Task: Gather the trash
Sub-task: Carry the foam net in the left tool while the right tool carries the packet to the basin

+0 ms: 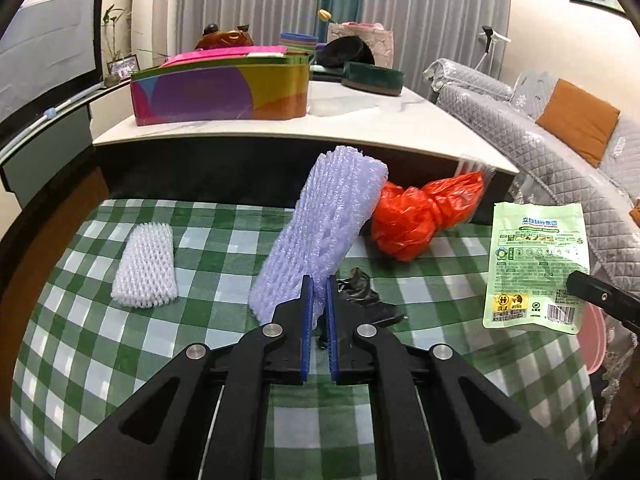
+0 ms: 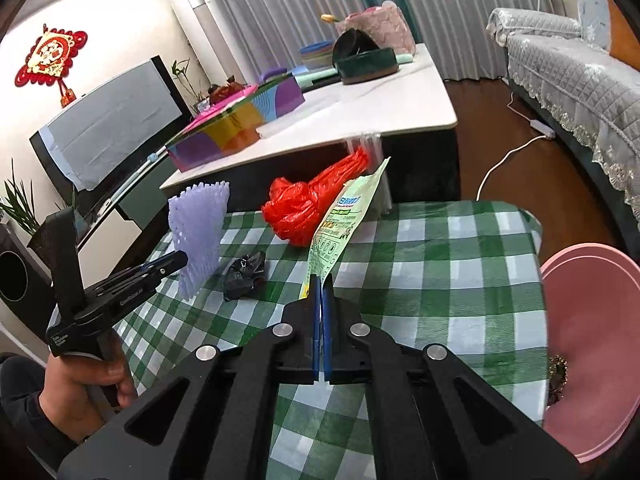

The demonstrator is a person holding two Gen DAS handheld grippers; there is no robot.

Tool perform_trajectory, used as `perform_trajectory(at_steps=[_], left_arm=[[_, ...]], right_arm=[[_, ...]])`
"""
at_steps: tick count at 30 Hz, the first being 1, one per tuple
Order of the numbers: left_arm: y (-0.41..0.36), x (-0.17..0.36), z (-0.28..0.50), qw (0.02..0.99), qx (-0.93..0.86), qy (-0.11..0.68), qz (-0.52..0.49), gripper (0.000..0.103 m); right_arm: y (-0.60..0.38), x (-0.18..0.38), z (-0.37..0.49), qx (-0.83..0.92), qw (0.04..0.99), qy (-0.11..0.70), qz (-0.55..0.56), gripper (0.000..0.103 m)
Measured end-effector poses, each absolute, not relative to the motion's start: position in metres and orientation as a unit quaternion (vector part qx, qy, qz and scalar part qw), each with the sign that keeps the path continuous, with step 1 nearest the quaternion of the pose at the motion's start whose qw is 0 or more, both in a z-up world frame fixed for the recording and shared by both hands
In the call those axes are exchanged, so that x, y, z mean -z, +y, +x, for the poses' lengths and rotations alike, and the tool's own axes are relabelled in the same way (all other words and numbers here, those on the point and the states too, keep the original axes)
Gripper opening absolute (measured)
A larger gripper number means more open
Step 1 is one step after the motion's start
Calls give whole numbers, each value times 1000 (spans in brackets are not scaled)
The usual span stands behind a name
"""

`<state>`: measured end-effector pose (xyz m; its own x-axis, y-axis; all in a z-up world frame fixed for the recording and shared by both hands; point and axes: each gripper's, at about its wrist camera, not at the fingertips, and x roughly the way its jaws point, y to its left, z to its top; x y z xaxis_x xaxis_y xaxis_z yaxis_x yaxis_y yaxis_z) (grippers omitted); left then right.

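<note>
My left gripper is shut on a pale purple foam net sleeve, which stands lifted off the green checked tablecloth. The same purple foam sleeve shows in the right wrist view, pinched by the left gripper. My right gripper is shut on the lower edge of a green snack packet, held up on edge. That green packet hangs at the right in the left wrist view. A white foam net, a red plastic bag and a black crumpled wrapper lie on the cloth.
A pink basin stands beside the table's right edge. Behind the cloth is a white-topped low table with a colourful box and bowls. A grey quilted sofa lies to the right, a TV to the left.
</note>
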<state>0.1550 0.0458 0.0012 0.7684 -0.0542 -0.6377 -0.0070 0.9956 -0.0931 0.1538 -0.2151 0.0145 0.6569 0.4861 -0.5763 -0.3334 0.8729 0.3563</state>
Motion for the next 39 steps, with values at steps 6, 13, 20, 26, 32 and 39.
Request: perform_trajectory(at_steps=[6, 13, 20, 26, 32, 39], left_arm=[[40, -14, 142, 943, 21, 328, -45, 6], [35, -25, 128, 947, 36, 314, -52, 6], [32, -34, 117, 950, 47, 303, -62, 6], [26, -39, 111, 951, 54, 298, -59, 6], [21, -41, 106, 952, 63, 294, -57, 6], [15, -41, 102, 952, 70, 293, -53, 6]], right_arm=[[-224, -24, 142, -222, 910, 334, 108, 1], [-238, -34, 128, -213, 916, 322, 108, 1], [-251, -40, 119, -202, 922, 312, 111, 1], [-259, -46, 113, -194, 927, 303, 108, 1], [-265, -49, 106, -183, 932, 297, 101, 1], [-273, -54, 102, -165, 938, 289, 95, 1]])
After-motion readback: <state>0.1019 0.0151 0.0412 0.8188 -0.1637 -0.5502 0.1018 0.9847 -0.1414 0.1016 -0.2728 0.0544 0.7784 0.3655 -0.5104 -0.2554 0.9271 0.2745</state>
